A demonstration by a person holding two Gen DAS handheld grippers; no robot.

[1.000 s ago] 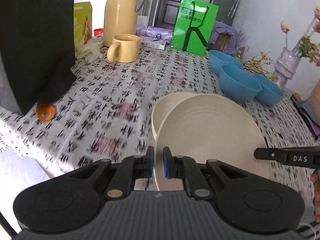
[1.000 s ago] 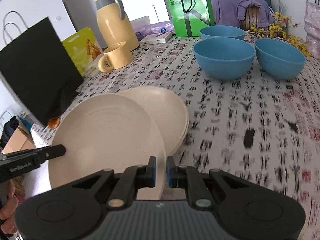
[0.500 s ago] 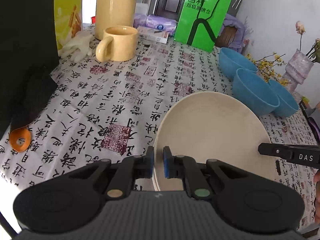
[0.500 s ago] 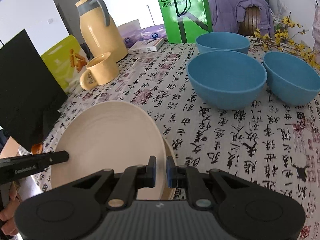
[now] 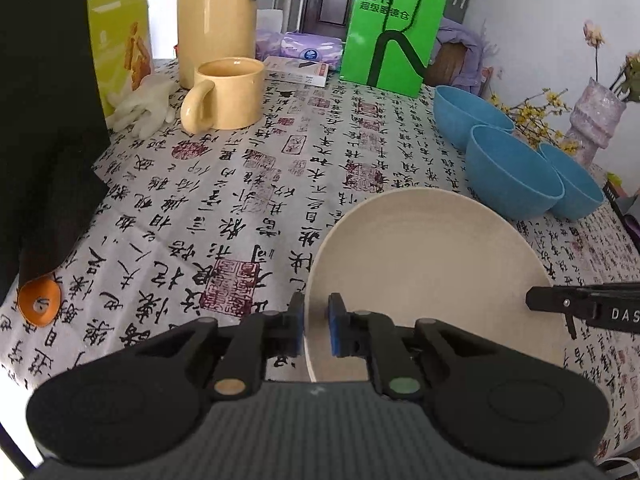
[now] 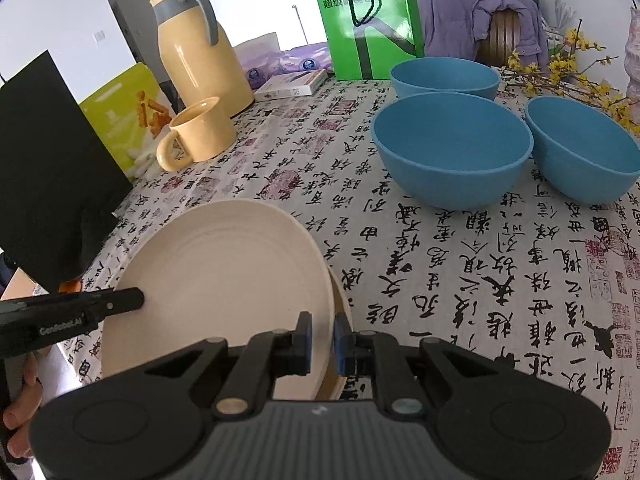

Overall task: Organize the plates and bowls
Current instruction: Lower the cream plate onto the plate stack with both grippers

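A cream plate (image 5: 428, 264) is held by both grippers at opposite rims. My left gripper (image 5: 316, 330) is shut on its left rim. My right gripper (image 6: 320, 338) is shut on its right rim, and the plate (image 6: 224, 280) shows tilted in the right wrist view. Under it, the edge of another cream plate (image 6: 342, 320) lies on the tablecloth. Three blue bowls stand at the far right: one at the back (image 6: 444, 74), one in the middle (image 6: 452, 148) and one to the right (image 6: 580, 148). The bowls also show in the left wrist view (image 5: 512, 172).
A yellow mug (image 5: 224, 98), a yellow thermos (image 5: 216, 20) and a green bag (image 5: 394, 26) stand at the back. A black bag (image 5: 44, 120) stands at the left edge. A vase with flowers (image 5: 592, 120) stands at the far right.
Both grippers carried the held plate over the lower plate and lowered it, so it now nearly covers that plate. Both grippers stayed shut on it.
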